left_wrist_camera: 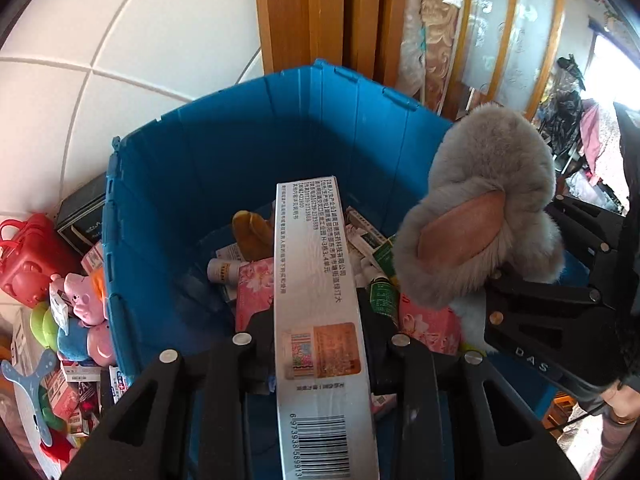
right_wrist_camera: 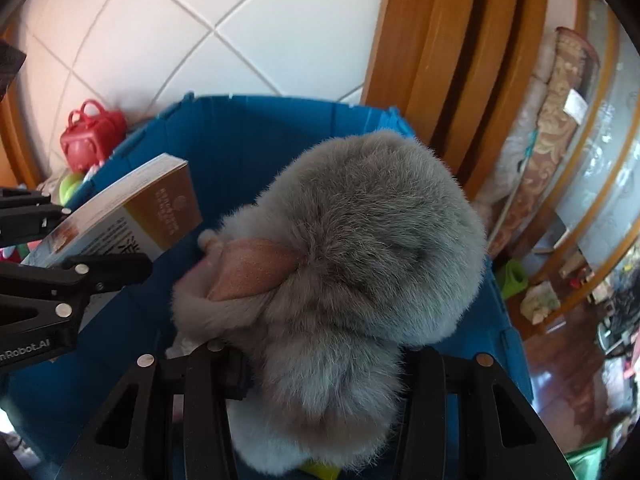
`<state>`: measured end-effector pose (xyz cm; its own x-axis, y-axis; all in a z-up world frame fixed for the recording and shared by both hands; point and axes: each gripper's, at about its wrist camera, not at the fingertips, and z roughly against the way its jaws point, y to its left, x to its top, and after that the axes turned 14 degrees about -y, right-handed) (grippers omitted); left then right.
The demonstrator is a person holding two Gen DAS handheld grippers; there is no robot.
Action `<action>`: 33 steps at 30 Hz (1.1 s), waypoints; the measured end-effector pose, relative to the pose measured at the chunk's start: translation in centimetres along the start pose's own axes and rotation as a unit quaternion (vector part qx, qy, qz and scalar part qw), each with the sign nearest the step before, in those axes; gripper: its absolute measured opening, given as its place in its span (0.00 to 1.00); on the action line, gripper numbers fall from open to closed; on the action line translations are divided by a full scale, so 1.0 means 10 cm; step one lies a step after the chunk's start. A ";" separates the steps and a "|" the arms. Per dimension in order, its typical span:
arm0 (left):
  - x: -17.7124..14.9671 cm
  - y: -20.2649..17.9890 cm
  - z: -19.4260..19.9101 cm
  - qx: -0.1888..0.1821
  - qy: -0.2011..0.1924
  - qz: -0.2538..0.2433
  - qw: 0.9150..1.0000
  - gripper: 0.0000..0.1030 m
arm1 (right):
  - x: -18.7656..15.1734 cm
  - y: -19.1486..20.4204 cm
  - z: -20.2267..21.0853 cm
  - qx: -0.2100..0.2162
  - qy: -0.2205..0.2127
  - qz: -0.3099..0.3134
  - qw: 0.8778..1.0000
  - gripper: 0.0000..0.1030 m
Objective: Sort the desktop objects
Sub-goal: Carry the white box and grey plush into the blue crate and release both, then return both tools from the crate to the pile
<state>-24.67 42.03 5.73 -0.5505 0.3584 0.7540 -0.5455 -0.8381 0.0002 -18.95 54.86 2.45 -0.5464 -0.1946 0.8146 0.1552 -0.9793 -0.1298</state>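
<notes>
A long white box (left_wrist_camera: pixel 320 320), printed with a barcode and Chinese text, is clamped edge-on between the 2 fingers of the left gripper (left_wrist_camera: pixel 320 344) and is held above the open blue bin (left_wrist_camera: pixel 240 152), its far end reaching over the bin's contents. A grey plush toy (right_wrist_camera: pixel 352 264) with a pink inner ear is squeezed between the fingers of the right gripper (right_wrist_camera: pixel 320 360), so both claws are closed on loads rather than standing wide. The plush is also held over the bin, just to the right of the box, and is seen from the left wrist view at the bin's right rim. Inside the bin, a brown plush (left_wrist_camera: pixel 252 232), a pink flowered packet (left_wrist_camera: pixel 254 288), a small white bottle (left_wrist_camera: pixel 224 270) and a green bottle (left_wrist_camera: pixel 382 296) are seen among other cartons. Outside the bin's left wall, a red toy bag (left_wrist_camera: pixel 28 256), a pink pig plush (left_wrist_camera: pixel 84 300) and a blue boomerang-shaped toy (left_wrist_camera: pixel 32 392) are piled with assorted packets. Behind the bin, a white tiled wall (left_wrist_camera: pixel 120 40) and a wooden door frame (left_wrist_camera: pixel 320 12) are visible.
</notes>
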 end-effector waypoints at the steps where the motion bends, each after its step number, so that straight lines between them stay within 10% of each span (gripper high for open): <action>1: 0.02 0.00 -0.06 0.001 0.008 0.001 1.000 0.29 | 0.02 -0.04 -0.07 0.005 0.014 0.001 1.000 0.43; 12: -0.01 -0.07 -0.66 0.006 0.089 -0.001 0.996 0.29 | -0.03 -0.05 -0.71 0.022 0.153 0.041 0.987 0.43; 22: 0.00 -0.06 -0.86 0.033 0.110 -0.020 0.993 0.37 | -0.10 -0.09 -0.79 0.014 0.168 0.057 0.984 0.41; 28: 0.03 -0.02 -0.70 0.048 0.095 -0.025 0.994 0.54 | -0.02 -0.13 -0.62 -0.012 0.147 0.068 0.987 0.82; 33: 0.08 0.00 -0.44 0.047 0.069 -0.018 0.996 0.56 | 0.13 -0.13 -0.43 -0.012 0.129 0.047 0.990 0.94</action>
<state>-27.90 44.08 3.43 -0.6164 0.4374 0.6547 -0.5092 -0.8557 0.0923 -23.43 55.59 1.23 -0.7226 -0.2903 0.6274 0.1978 -0.9564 -0.2147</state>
